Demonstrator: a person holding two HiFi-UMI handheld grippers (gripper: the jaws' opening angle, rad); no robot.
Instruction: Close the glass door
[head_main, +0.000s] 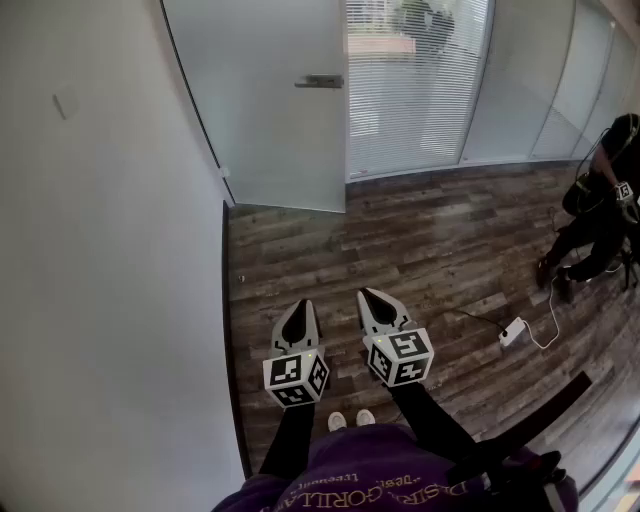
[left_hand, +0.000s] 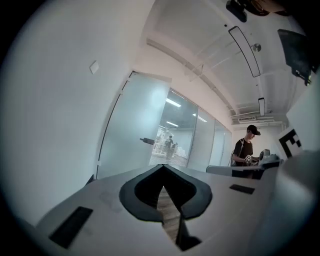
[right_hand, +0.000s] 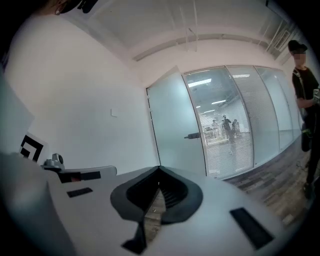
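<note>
The frosted glass door (head_main: 270, 110) stands ahead beside the white wall, its metal handle (head_main: 320, 81) on its right edge. Its lower edge sits a little nearer to me than the foot of the glass wall beside it. My left gripper (head_main: 303, 305) and right gripper (head_main: 365, 295) hover side by side over the wooden floor, well short of the door. Both are shut with nothing between the tips. From the left gripper view the door (left_hand: 132, 130) and handle (left_hand: 147, 141) lie beyond the shut left gripper (left_hand: 162, 166). The right gripper view shows the door (right_hand: 175, 125) and handle (right_hand: 192, 135) past the right gripper (right_hand: 159, 168).
A white wall (head_main: 100, 250) runs along the left. A glass wall with blinds (head_main: 415, 80) continues to the right of the door. A person (head_main: 600, 200) in black stands at the far right. A white power strip (head_main: 513, 332) with a cable lies on the floor.
</note>
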